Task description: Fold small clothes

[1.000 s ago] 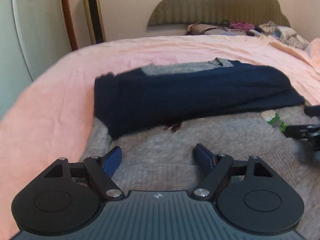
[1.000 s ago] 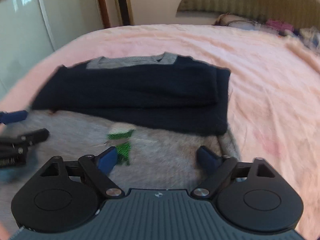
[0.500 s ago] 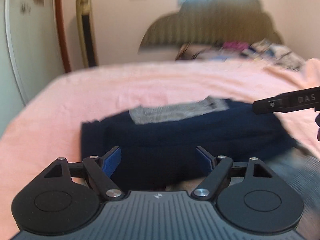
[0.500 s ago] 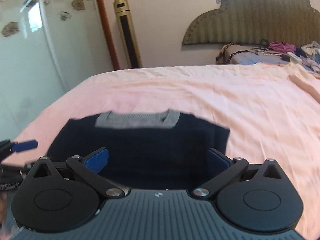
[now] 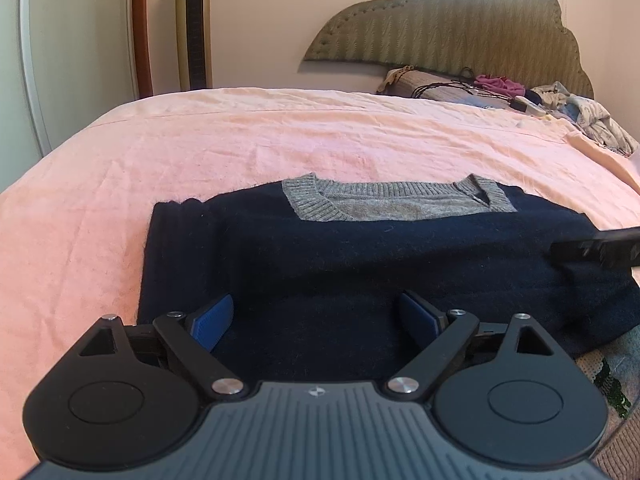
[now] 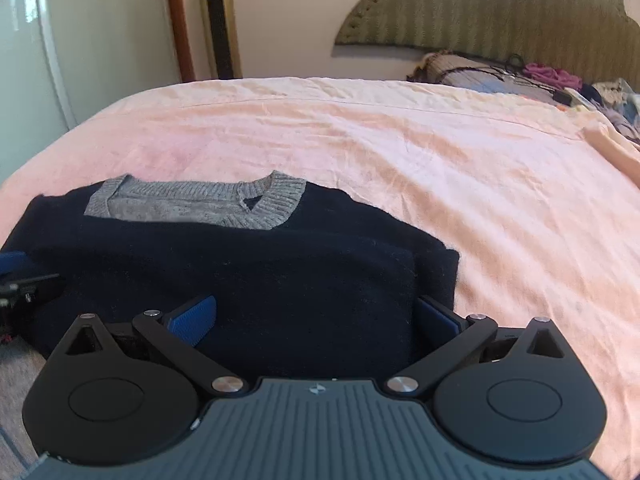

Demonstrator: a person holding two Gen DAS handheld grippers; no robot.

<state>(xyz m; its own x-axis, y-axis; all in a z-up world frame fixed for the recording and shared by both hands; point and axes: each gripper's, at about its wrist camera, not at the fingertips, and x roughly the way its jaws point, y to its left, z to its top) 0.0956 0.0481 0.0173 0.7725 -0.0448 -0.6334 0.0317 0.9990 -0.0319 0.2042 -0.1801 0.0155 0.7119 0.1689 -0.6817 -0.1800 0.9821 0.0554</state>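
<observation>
Left wrist view cuts off the near edge of the navy sweater (image 5: pixel 360 264) behind the left gripper (image 5: pixel 316 320) body, so how the fabric lies under the fingers cannot be made out. That gripper's blue pads (image 5: pixel 212 320) stand wide apart with nothing between them, just above the cloth. The sweater lies folded on the pink sheet (image 5: pixel 200 140), its grey collar (image 5: pixel 396 202) at the far side. A grey knit (image 5: pixel 616 364) with a green patch peeks out at the lower right, mostly hidden. The other gripper's black finger pokes in at the right edge, its tip blurred.

From the right wrist view, the right gripper (image 6: pixel 316 320) is spread wide too, holding nothing, over the sweater's right folded edge; its right pad is half hidden behind the fabric fold. The left gripper shows only as a blue tip and dark metal at the left edge. A headboard (image 5: pixel 460 24), a pile of clothes (image 5: pixel 572 108), a gold tower fan (image 5: pixel 194 24) and a white wardrobe (image 6: pixel 60 40) stand beyond the bed.
</observation>
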